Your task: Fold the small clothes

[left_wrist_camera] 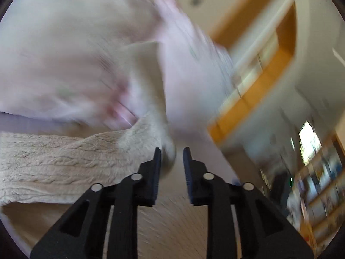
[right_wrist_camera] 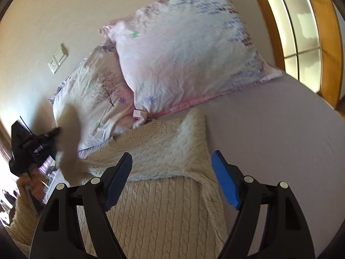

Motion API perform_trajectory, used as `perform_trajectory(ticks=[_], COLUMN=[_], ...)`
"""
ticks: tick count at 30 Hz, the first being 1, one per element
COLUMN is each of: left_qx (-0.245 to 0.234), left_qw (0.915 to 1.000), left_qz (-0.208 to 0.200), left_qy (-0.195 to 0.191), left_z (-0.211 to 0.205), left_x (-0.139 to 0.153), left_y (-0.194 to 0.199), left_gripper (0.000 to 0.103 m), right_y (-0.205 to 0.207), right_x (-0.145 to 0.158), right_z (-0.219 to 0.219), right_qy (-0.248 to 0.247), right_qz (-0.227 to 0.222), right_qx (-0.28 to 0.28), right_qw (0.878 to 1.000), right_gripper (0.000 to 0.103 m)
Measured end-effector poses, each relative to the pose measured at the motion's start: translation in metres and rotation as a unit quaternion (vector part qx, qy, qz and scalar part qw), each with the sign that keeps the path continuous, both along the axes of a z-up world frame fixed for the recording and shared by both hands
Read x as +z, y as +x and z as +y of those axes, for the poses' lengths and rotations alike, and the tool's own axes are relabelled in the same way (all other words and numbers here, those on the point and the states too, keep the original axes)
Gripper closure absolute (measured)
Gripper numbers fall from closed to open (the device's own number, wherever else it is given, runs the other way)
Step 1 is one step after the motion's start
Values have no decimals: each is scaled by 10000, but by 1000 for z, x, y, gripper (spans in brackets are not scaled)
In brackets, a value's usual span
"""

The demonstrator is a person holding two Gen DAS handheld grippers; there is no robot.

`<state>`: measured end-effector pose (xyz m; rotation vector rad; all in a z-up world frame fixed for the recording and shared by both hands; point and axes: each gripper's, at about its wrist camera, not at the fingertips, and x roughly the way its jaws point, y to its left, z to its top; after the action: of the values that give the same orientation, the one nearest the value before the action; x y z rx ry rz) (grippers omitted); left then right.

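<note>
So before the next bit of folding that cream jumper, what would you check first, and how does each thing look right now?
1. Left gripper has the sleeve: cannot tell; cloth sits between its narrowly parted fingers, but that view is blurred.
2. Right gripper free: ok; open, nothing between its fingers.
3. Sweater body flat on the bed sheet: ok.
4. Right sleeve folded in: ok; it lies across the chest.
5. Neckline clear of the pillows: not ok; it lies right at their edge.
6. Left sleeve folded: not ok; it is up in the air.
</note>
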<state>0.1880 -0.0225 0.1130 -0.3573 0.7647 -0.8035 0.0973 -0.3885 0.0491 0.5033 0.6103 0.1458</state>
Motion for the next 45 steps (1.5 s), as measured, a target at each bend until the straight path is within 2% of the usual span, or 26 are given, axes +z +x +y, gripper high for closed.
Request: perform_trajectory(ticks=[1,3,5,10,12,17,21,25,26,28,29,30,31,32,33,34,35,37,38,41,43,45], left_qx=[-249,-422,-348,-137,3,332,430,331,308,348,414,489,488,433,370,302,278,300,341,371,416,705], left_qw=[9995,9986,9989,9993,9995,9962,9909,9866,9864,9854,9841,9818,9794,9771,9765,9763,9756,9737,9748,9823,9874,9900], left_qz=[83,35,-79,-129,8,802,1248,1538,1544,1544,1572,1621,1679,1773,1866,1929,1969,1915,1757,1195,733,267], left_qy=[188,319,319,327,320,90,-275,-440,-470,-626,-721,-863,-1016,-1093,-1017,-936,-929,-1196,-1329,-1396,-1339,-1195], left_z=[-17,-17,7,105,135,194,210,194,190,183,182,182,181,178,172,168,170,177,183,192,195,197], left_x=[-8,-18,-19,-26,-37,-82,-118,-141,-144,-150,-153,-157,-160,-163,-164,-165,-166,-158,-145,-108,-75,-43], left_y=[-5,-24,-44,-127,-158,-225,-246,-244,-243,-238,-235,-232,-230,-227,-225,-226,-229,-232,-229,-213,-184,-140], left_gripper=[80,76,61,44,40,36,31,31,31,31,31,33,44,63,76,97,96,97,97,97,97,97], right_y=[-6,-18,-36,-83,-102,-147,-160,-155,-153,-149,-147,-146,-145,-145,-145,-147,-148,-148,-144,-121,-89,-43], right_x=[-2,-5,-9,-36,-46,-79,-112,-139,-145,-149,-150,-150,-149,-148,-146,-139,-132,-113,-96,-40,-2,32], right_z=[-4,-10,-14,-18,-18,-25,-29,-24,-20,-15,-11,-6,-2,2,7,11,11,10,9,10,14,15], right_qy=[103,147,179,770,809,1193,1845,2432,2577,2723,2771,2777,2733,2666,2575,2459,2413,2343,2287,1849,1528,1360], right_qz=[54,61,66,479,678,1286,1538,1557,1517,1443,1368,1295,1269,1273,1276,1170,1065,761,528,-150,-561,-928], right_qx=[72,211,403,1224,1346,1591,1603,1676,1731,1826,1892,1985,2083,2143,2220,2299,2339,2381,2405,2480,2470,2301], right_qw=[9999,9997,9990,9883,9853,9716,9574,9426,9384,9336,9320,9310,9305,9310,9317,9343,9358,9395,9418,9508,9552,9591], right_gripper=[25,24,20,19,19,19,19,20,22,33,43,55,62,83,93,94,95,96,96,96,96,96])
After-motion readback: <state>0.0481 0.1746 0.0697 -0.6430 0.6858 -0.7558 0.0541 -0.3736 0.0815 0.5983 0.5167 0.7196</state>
